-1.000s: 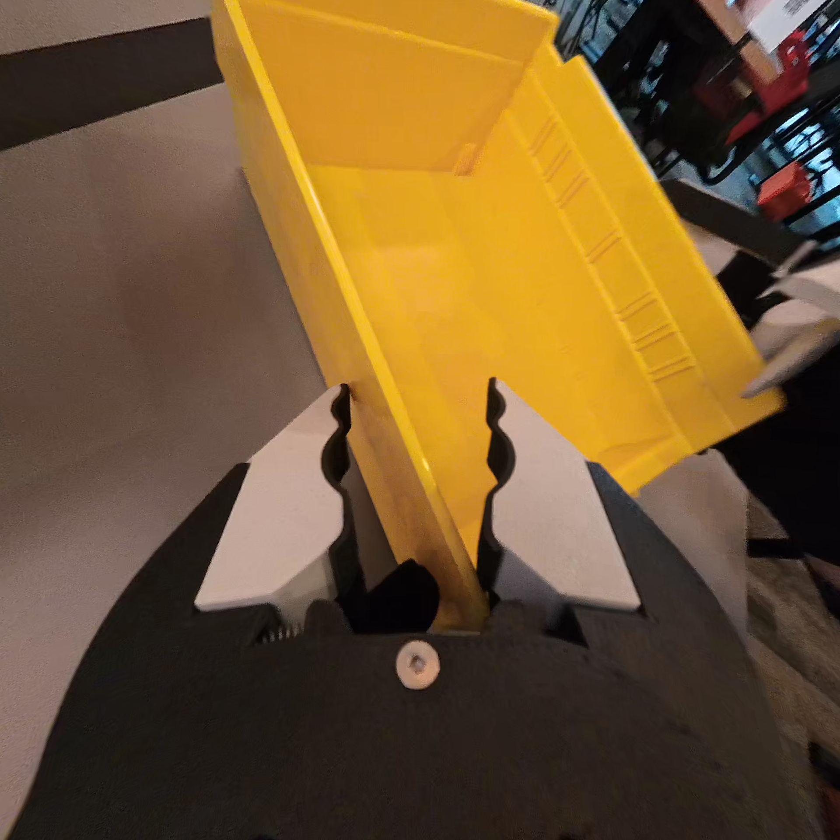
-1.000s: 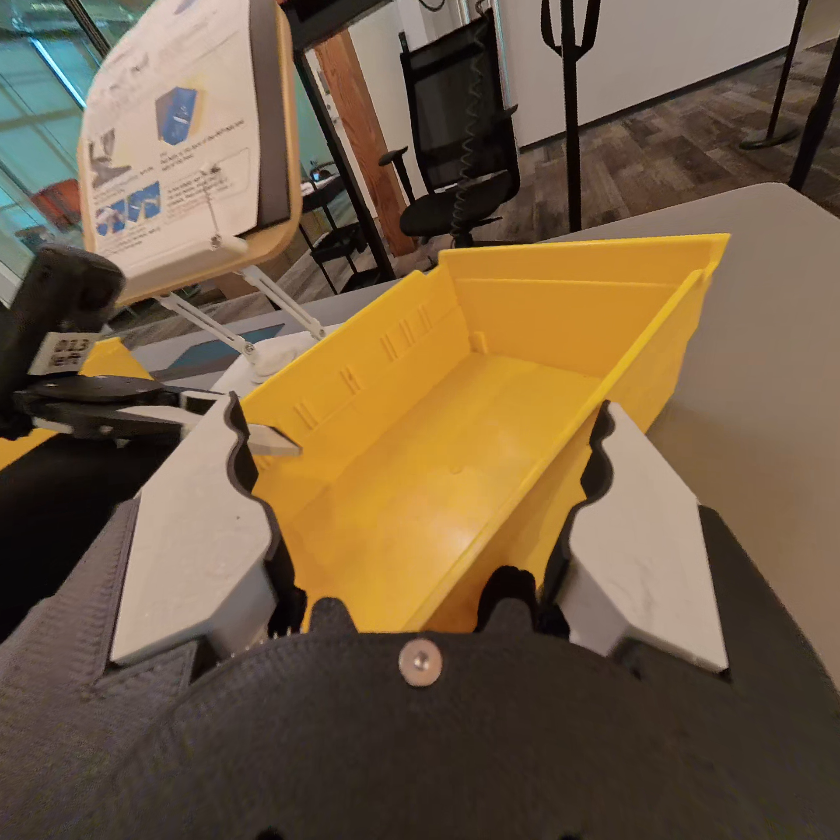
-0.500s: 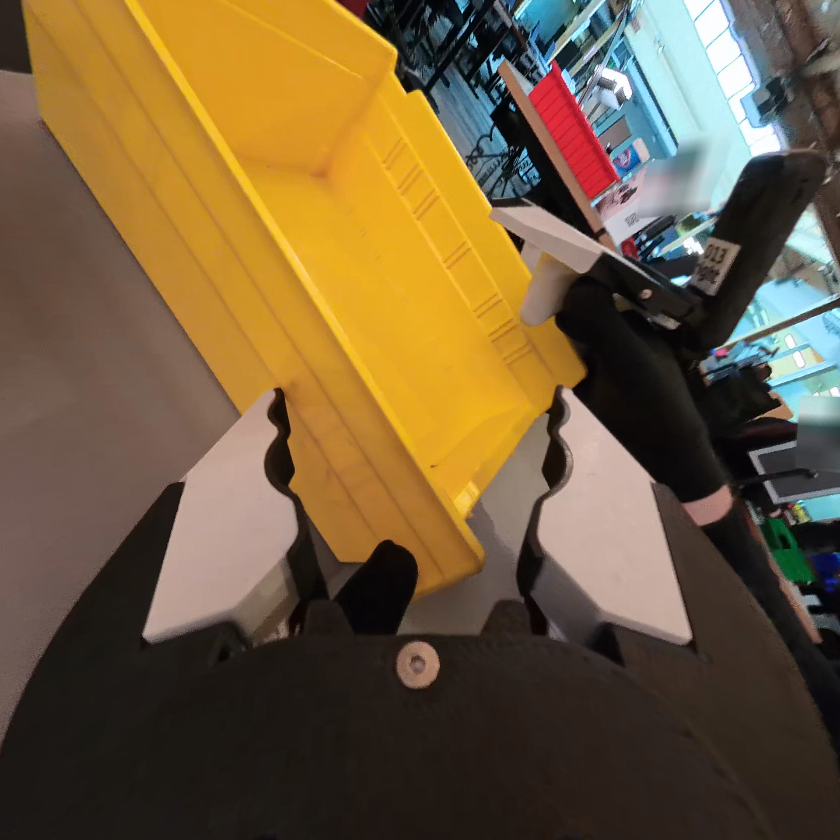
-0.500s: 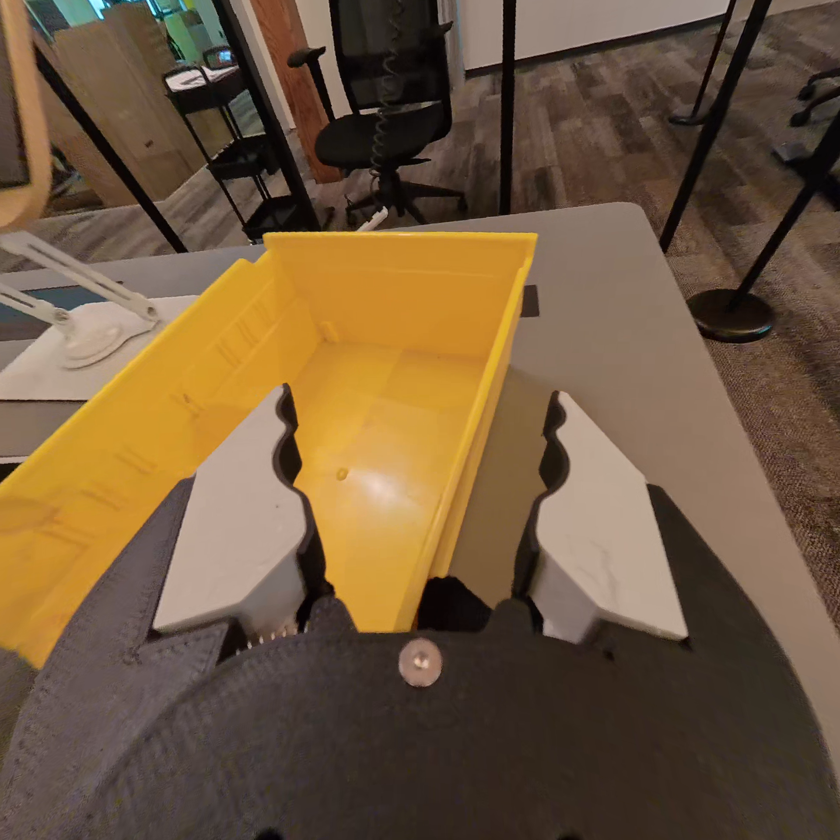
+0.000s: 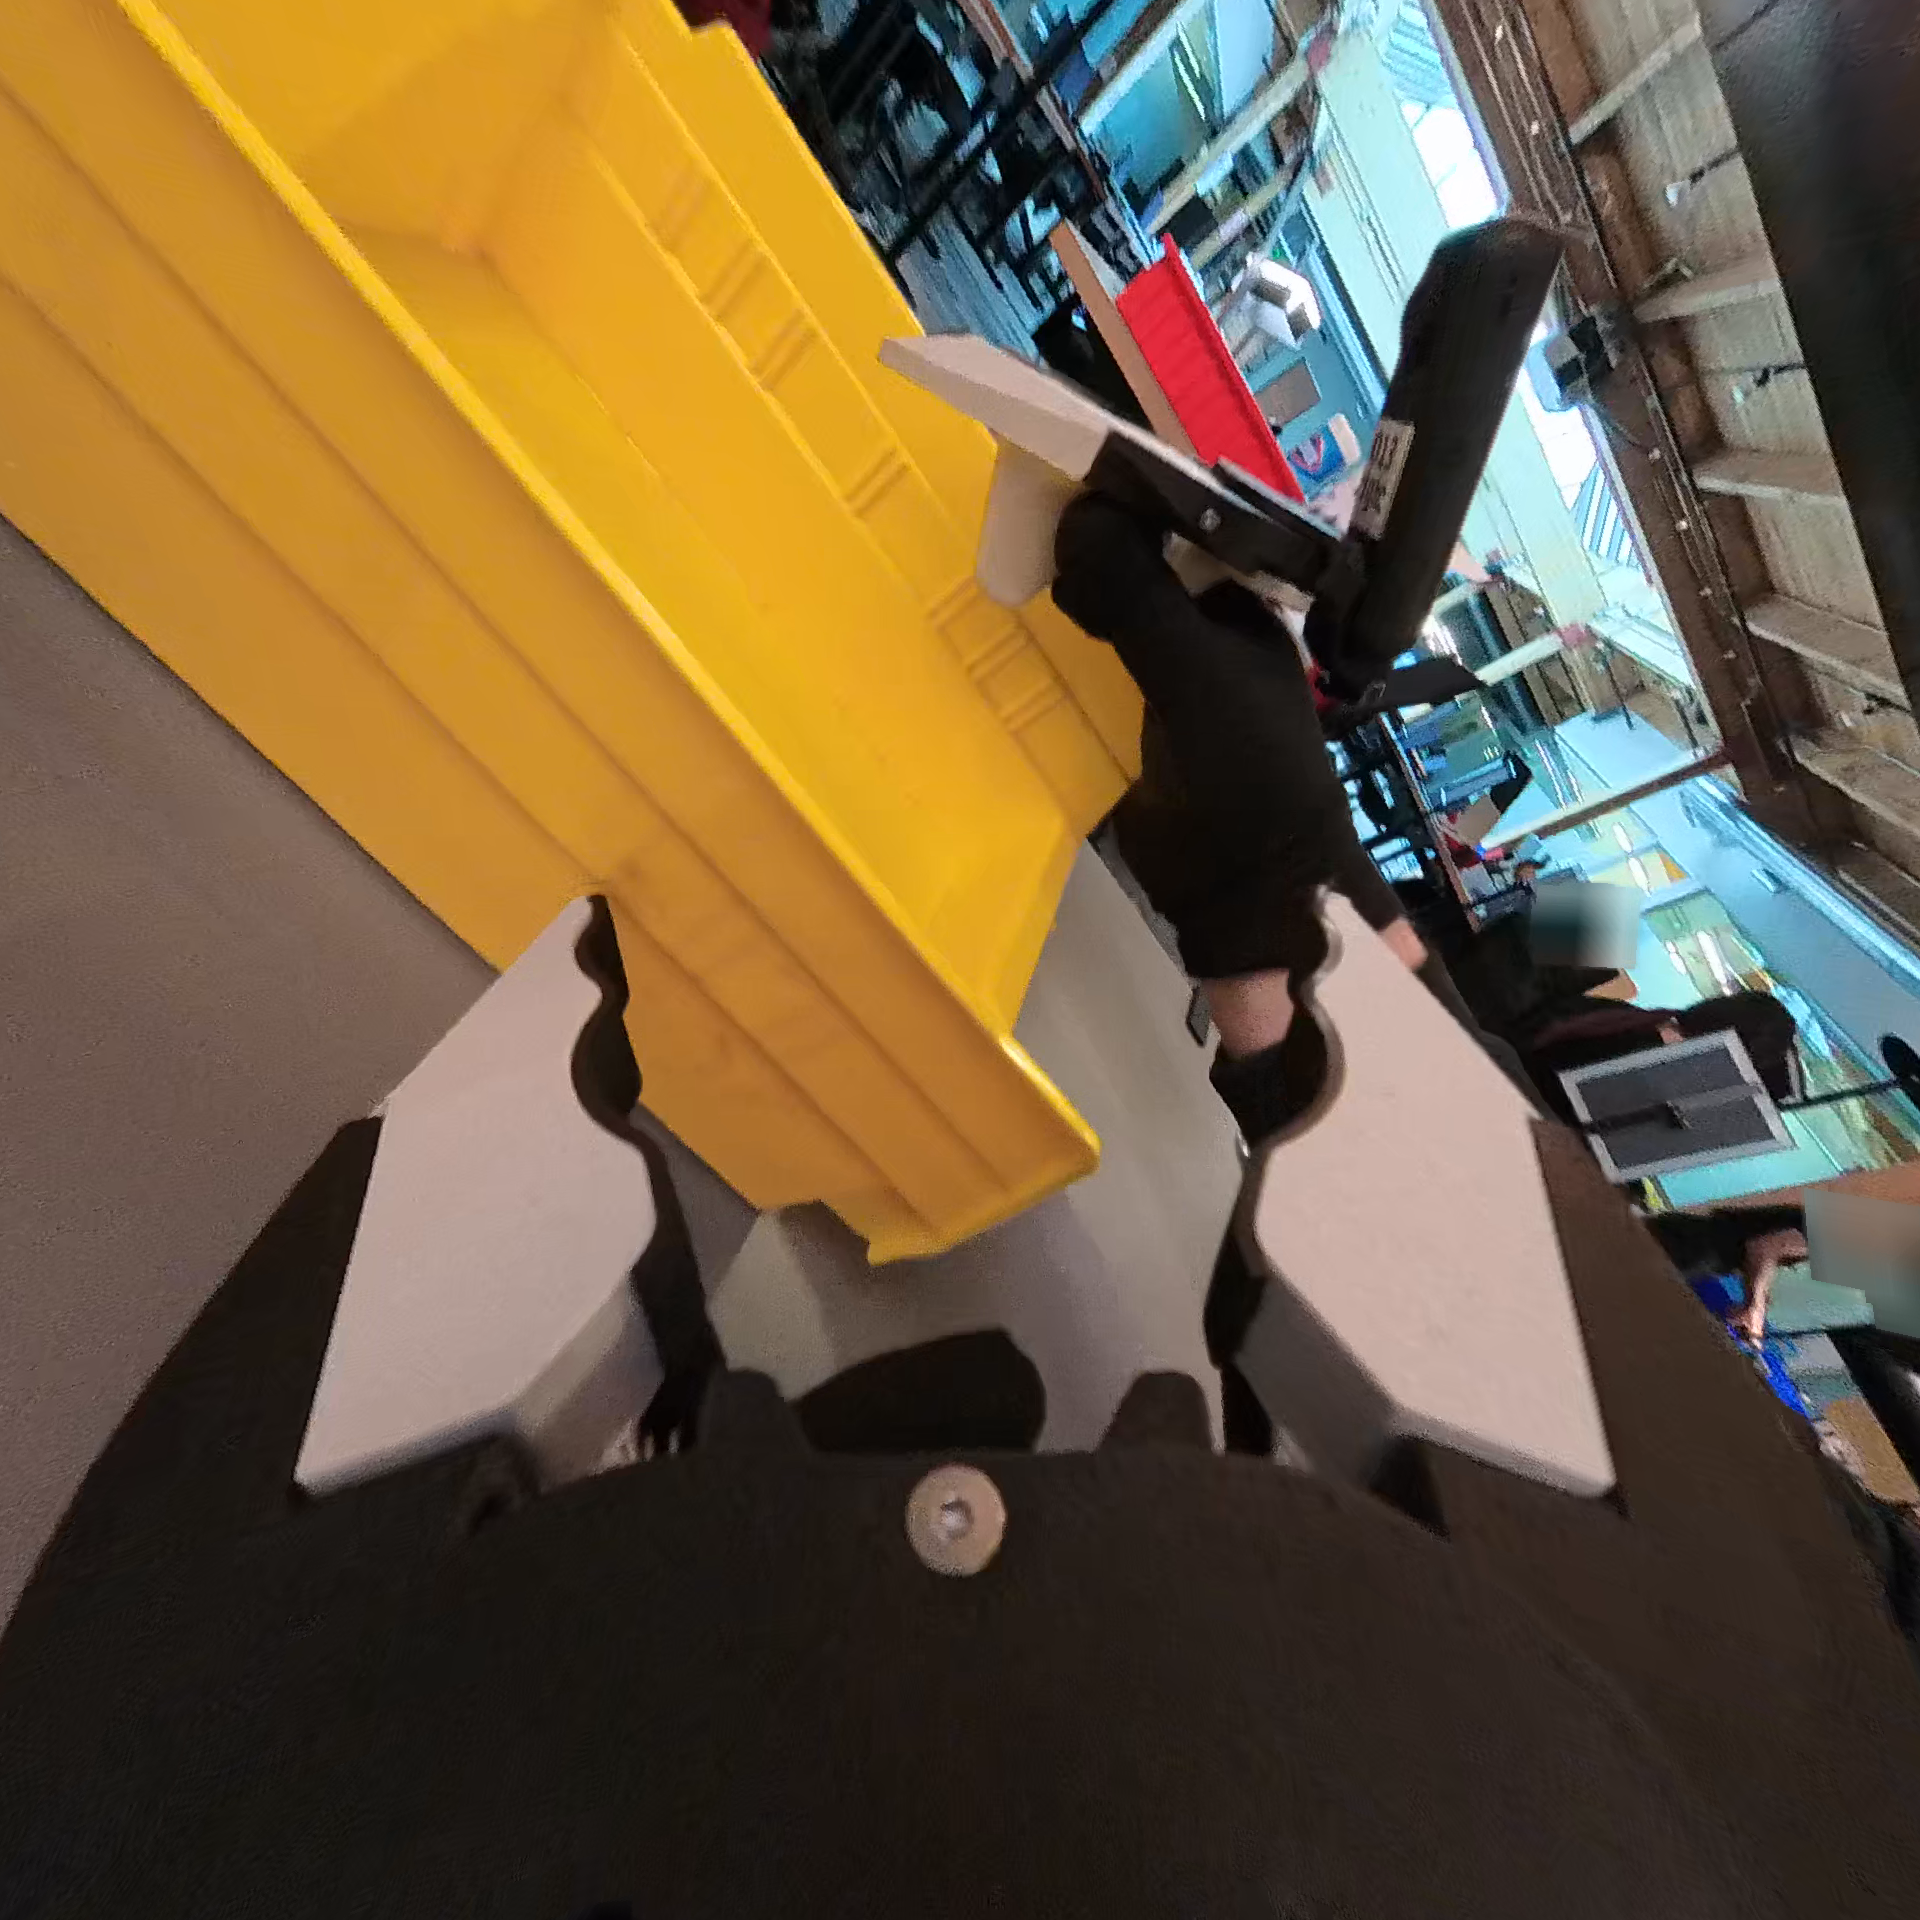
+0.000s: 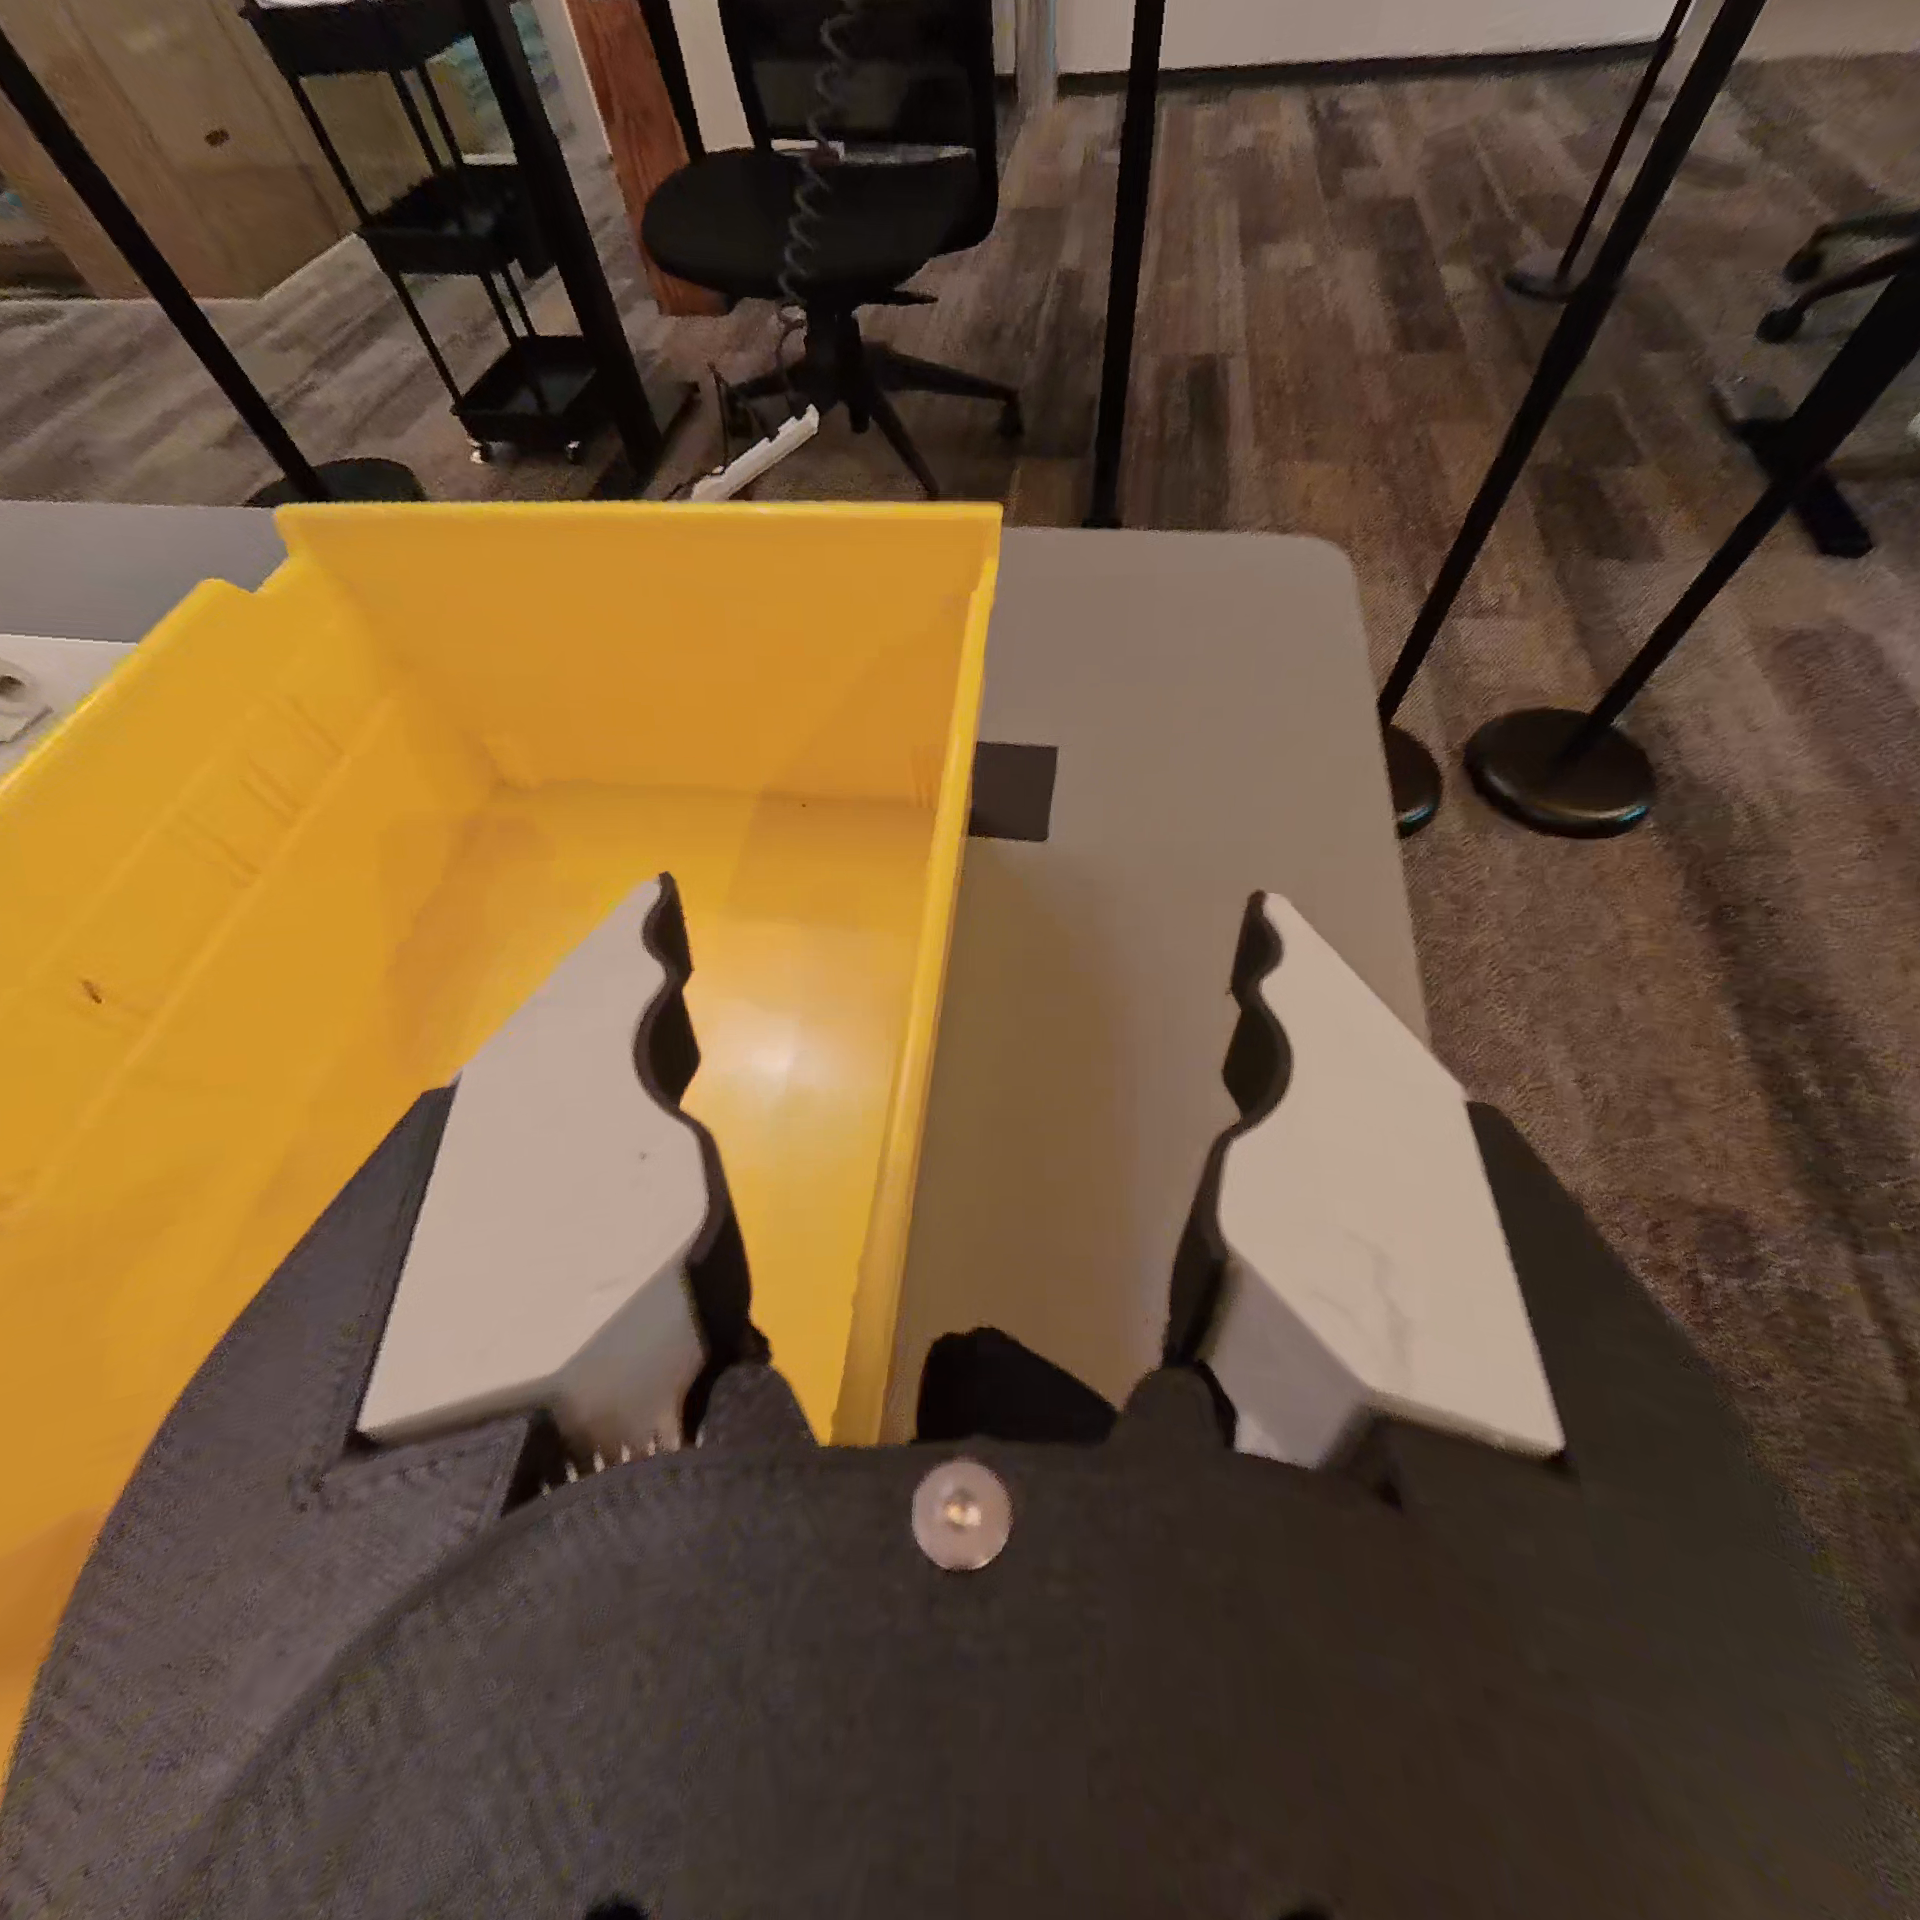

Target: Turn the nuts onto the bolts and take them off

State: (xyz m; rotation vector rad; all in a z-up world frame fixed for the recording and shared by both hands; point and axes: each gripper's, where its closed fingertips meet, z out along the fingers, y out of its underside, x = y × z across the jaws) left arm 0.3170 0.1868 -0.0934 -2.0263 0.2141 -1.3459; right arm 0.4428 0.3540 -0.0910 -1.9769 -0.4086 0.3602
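No nuts or bolts show in either view. An empty yellow plastic bin stands on the grey table. My right gripper is open and hovers over the bin's right wall, one finger above the bin's floor, the other above the table. My left gripper is open and empty, with the bin's near corner between its fingers, not gripped. The right gripper also shows in the left wrist view, open at the bin's far rim.
A black patch lies on the table beside the bin. The table's right edge is close. On the floor beyond are black post bases, an office chair and a black cart.
My left gripper opened wider off the bin's side wall and drew back to the bin's corner. My right gripper swung to the right along the bin's other wall and stayed open.
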